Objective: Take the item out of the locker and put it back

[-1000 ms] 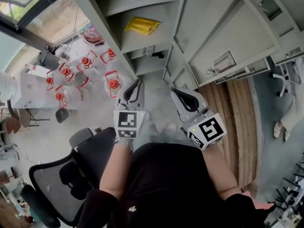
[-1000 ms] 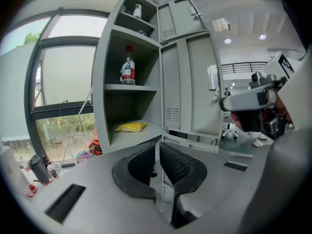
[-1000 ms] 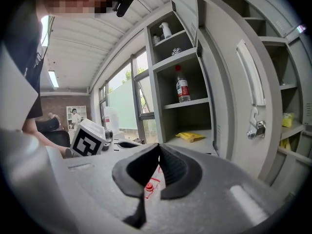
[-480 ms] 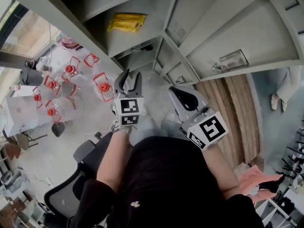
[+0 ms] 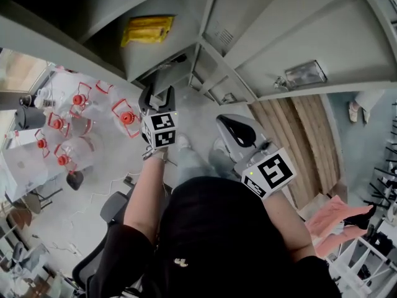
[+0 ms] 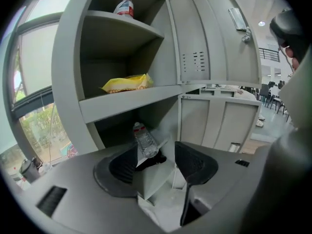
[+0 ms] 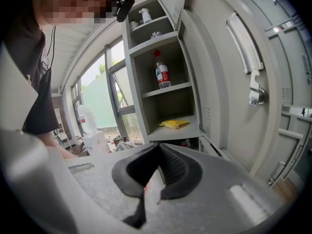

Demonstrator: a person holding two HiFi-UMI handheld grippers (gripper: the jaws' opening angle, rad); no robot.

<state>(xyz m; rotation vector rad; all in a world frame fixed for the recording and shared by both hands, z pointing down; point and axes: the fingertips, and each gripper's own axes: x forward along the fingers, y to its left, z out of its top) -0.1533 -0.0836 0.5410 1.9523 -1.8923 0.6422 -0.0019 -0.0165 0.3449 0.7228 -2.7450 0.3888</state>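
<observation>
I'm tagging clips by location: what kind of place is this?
Probably an office or lab locker corner: grey metal lockers, an office chair, and large red-capped water jugs on the floor by a window.

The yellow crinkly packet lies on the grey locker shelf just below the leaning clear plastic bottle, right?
No: the yellow crinkly packet lies on the grey locker shelf just above the leaning clear plastic bottle; the left gripper view shows it.
</observation>
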